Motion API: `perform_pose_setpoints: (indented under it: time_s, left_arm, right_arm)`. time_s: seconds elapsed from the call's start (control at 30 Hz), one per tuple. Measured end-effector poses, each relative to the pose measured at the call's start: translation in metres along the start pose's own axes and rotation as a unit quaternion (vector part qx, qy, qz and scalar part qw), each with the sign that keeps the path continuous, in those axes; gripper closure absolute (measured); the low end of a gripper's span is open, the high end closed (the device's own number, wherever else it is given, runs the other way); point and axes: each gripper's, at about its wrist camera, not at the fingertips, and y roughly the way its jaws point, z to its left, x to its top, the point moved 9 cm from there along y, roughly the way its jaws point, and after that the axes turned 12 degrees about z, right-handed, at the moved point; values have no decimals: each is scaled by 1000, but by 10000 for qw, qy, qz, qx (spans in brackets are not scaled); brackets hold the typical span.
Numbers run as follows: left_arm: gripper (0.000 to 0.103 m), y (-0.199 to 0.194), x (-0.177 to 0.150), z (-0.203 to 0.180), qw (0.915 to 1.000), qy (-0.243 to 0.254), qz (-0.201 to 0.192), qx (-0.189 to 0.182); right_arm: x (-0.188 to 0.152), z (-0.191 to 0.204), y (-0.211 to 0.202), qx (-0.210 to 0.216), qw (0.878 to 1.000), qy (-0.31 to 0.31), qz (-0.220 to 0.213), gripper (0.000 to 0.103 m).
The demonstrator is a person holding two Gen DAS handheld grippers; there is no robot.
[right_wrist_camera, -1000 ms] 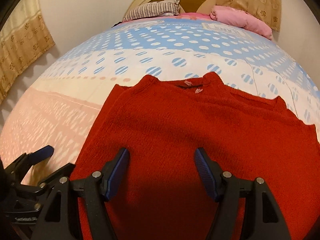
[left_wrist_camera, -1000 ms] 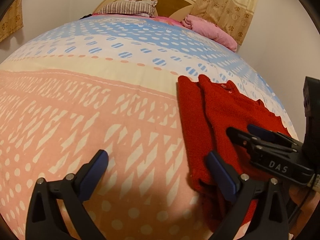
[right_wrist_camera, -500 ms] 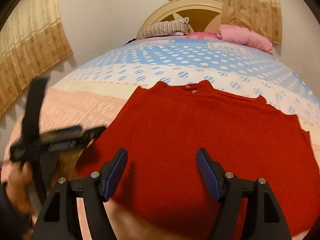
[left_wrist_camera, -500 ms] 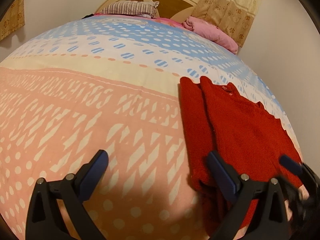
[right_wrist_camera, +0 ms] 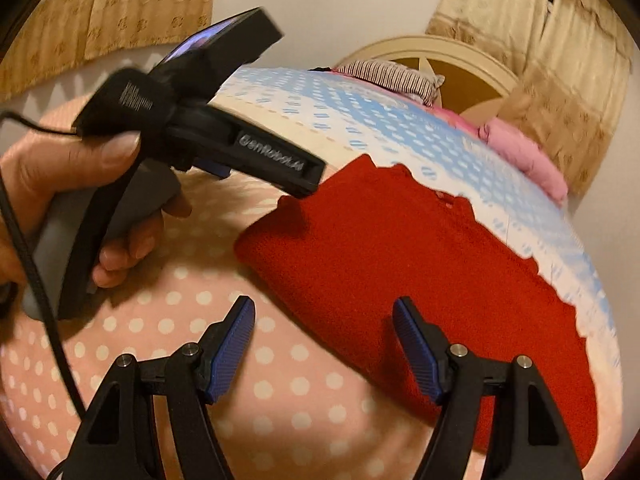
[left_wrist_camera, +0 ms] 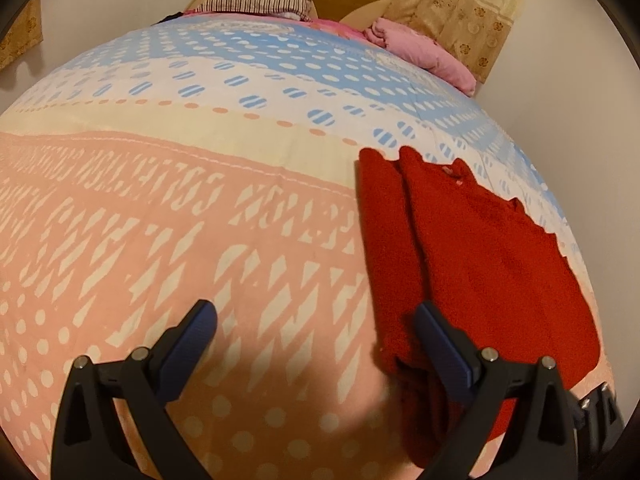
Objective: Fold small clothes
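One red sweater [right_wrist_camera: 420,272] lies flat on the bed [left_wrist_camera: 200,220], near its right edge, with what looks like one side already turned in along the left (a long lengthwise flap shows in the left view). Both tongs are empty. Left tongs [left_wrist_camera: 316,344] hover with jaws apart, one finger over the sweater's near left edge, probably lined up for the next grab. Right tongs [right_wrist_camera: 324,348] are spread wide too, over the near hem. A hand [right_wrist_camera: 60,200] grips the left tool's handle.
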Motion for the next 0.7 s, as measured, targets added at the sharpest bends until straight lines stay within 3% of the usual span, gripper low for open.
perform_pose_setpoints:
  time_s: [0.13,0.23,0.37,0.5,0.57,0.67,0.7]
  left_arm:
    - [1,-7,13,-5,9992,-151,5,-371]
    - [1,-6,22,-19,9986,67,13,-520]
    - [3,8,31,-35,9981,321,79,-511]
    - [16,27,35,-42,9969,342,299,-646]
    - [19,30,39,-45,9973,428,182,-562]
    - [37,34,41,-55,9953,639,190,-701]
    - [56,36,41,-60,9940,759,199,-763]
  right_arm:
    - [2,3,6,-227,9996,-118,81,31]
    - [3,6,11,-293,9993,-188,127,32]
    - [6,5,14,-450,9987,-178,142,45]
    - [6,9,18,-572,9980,-252,132,48]
    - [6,10,19,-659,9973,-308,119,48]
    - [8,12,21,-696,9967,-391,122,55]
    - [8,14,22,-699,9965,-434,123,57]
